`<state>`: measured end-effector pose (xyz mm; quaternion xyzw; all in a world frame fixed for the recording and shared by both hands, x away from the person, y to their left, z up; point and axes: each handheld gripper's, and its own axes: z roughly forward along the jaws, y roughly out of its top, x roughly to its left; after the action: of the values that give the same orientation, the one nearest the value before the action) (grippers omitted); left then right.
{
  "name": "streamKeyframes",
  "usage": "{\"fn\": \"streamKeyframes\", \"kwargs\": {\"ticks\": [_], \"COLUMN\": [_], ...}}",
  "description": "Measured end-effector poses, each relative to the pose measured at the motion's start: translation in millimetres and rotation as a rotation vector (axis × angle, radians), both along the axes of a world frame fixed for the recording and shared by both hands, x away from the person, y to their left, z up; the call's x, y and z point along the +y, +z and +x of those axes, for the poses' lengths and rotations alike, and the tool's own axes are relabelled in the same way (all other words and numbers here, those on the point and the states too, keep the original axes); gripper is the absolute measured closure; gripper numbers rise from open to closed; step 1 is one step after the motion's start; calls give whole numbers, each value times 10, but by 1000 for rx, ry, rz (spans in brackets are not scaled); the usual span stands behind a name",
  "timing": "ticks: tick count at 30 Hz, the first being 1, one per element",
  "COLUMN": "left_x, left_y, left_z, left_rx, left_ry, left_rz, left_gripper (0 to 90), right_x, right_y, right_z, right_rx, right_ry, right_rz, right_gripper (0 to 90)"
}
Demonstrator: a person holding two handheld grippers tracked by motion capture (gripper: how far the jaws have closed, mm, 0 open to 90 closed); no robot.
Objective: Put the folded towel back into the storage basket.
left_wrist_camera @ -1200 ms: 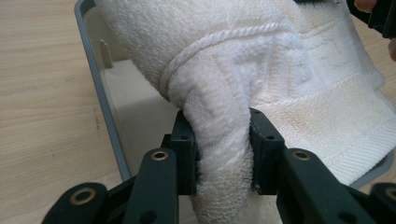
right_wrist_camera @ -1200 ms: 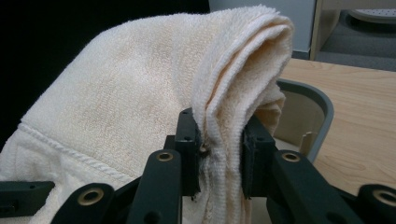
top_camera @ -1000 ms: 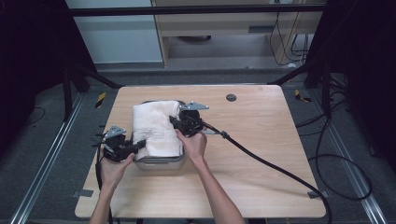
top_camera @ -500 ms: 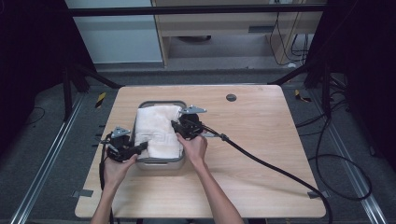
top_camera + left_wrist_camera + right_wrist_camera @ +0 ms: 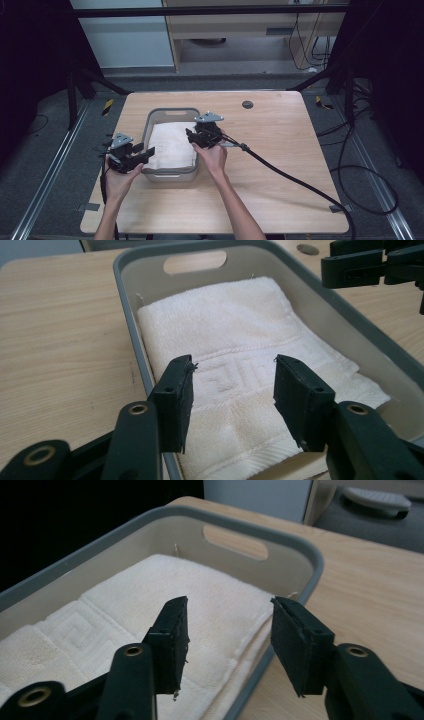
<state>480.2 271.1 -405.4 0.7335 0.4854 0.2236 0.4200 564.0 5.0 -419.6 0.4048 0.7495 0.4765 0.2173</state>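
Now both hands are hovering at the grey bin (image 5: 150,120), one on each long side. The left gripper (image 5: 146,152) is sitting at the bin's near-left corner, forearm coming up from the table's near edge, wrist angled so the jaws are pointing across the bin's left wall. Its jaws have just been opening and are standing apart with nothing pinched between them; in the left gripper view the left gripper (image 5: 232,390) is framing the folded white towel (image 5: 240,340) below without touching it. The right gripper (image 5: 192,136) is riding over the bin's right rim, hand cocked behind it, cable trailing away from the bin toward the table's near-right corner. Its jaws too have just been spreading and are gaping, empty; in the right gripper view the right gripper (image 5: 230,630) is straddling the bin's rim (image 5: 295,555), with one pad above the towel (image 5: 200,595) and the other outside the wall. The towel is lying flat inside the bin, folded, covering most of its floor, short of the far handle slot. Right of the bin the wooden table (image 5: 290,165) is lying open, save for the cable
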Motion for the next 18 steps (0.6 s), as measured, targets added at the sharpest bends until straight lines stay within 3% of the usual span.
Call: {"fn": "streamKeyframes", "kwargs": {"ticks": [4,7,11,18], "left_x": [34,48,70,78], "left_y": [57,73,108,127], "left_z": [-59,-76,-145,-223], "left_rx": [-38,-54,-89,-112], "left_ry": [3,3,3,-8], "left_rz": [-21,-34,-36,-22], "left_gripper": [461,443,380,321], "right_x": [-155,-234,-470,-849], "right_y": [128,186,329,420], "right_z": [-56,-73,-149,-304], "right_rx": [-49,-44,-62,-79], "right_ry": [0,7,22,41], "right_rz": [17,31,63,47], "right_gripper": [388,359,254,164]}}
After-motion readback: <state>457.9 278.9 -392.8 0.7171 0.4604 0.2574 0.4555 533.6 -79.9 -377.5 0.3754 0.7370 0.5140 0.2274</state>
